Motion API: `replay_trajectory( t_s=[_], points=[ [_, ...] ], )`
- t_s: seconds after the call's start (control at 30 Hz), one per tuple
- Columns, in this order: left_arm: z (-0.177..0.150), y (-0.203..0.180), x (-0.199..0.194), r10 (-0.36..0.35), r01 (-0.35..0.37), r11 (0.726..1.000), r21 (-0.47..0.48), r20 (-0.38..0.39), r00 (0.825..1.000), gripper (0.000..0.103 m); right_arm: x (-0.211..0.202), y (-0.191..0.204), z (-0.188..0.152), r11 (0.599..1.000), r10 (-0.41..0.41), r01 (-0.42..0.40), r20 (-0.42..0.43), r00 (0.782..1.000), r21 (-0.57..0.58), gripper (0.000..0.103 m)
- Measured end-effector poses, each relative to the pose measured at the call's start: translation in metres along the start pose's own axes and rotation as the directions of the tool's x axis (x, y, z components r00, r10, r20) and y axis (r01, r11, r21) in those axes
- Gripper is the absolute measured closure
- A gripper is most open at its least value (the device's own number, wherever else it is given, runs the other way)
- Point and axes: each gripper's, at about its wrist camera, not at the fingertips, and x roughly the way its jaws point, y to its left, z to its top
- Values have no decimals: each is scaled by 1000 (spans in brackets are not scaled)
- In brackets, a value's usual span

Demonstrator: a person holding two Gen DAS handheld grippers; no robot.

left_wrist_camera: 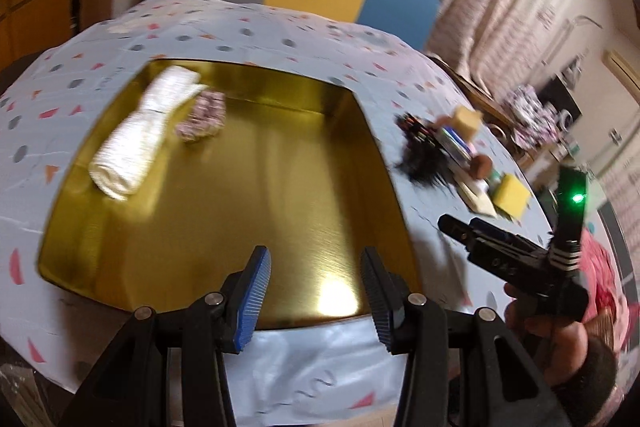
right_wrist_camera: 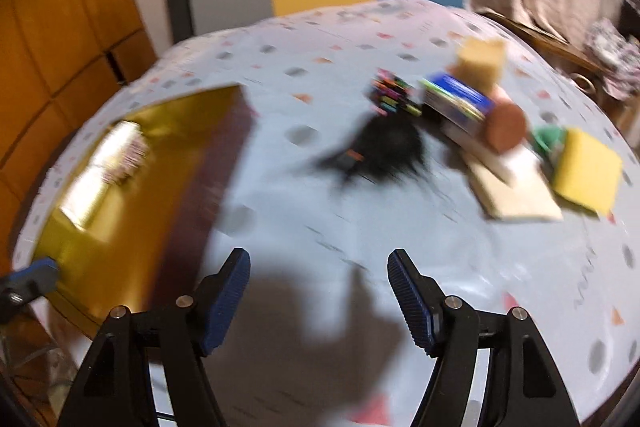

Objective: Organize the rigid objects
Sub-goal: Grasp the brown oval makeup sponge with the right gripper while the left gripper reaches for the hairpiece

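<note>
table (left_wrist_camera: 280, 27), patterned cloth | gold tray (left_wrist_camera: 248, 195): rolled white towel (left_wrist_camera: 136, 139) and small patterned bundle (left_wrist_camera: 202, 117) at its far left | rigid items piled right of tray: blue box (right_wrist_camera: 456, 101), yellow sponge (right_wrist_camera: 586, 169), brown disc (right_wrist_camera: 506, 127) | left gripper (left_wrist_camera: 316, 291) parted, empty, over tray's near edge | right gripper (right_wrist_camera: 320, 301) parted, empty, over cloth

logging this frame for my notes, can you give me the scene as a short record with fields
surface: table with a patterned pale blue cloth
tray: gold tray on the cloth
in tray: rolled white towel beside a small patterned bundle
outside tray: cluster on the cloth with a yellow sponge, blue box, black fuzzy item
left tongs: open, empty, over the tray's near edge
right tongs: open, empty, over bare cloth
image quality: motion blur, small items unclear
</note>
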Motion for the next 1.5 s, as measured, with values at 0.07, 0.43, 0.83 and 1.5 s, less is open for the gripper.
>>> replay_trajectory(
  t_s=[0.07, 0.43, 0.83, 1.5],
  points=[
    [-2, -12, 3, -10, 10, 1000, 22, -12, 1000, 56, 0, -22, -12, 999, -32, 32, -13, 999, 33, 31],
    [0, -60, 18, -39, 43, 995, 85, -54, 998, 56, -6, -129, 4, 974, -149, 131, 87, 985, 184, 19],
    [6, -83, 27, 4, 5, 993, 118, -78, 997, 56, 41, -158, 87, 963, -117, 80, 133, 984, 258, 19],
    [42, -145, 73, -16, 41, 981, 188, -130, 991, 56, 21, -150, 26, 976, 13, -62, 227, 974, 207, 54]
  ],
)
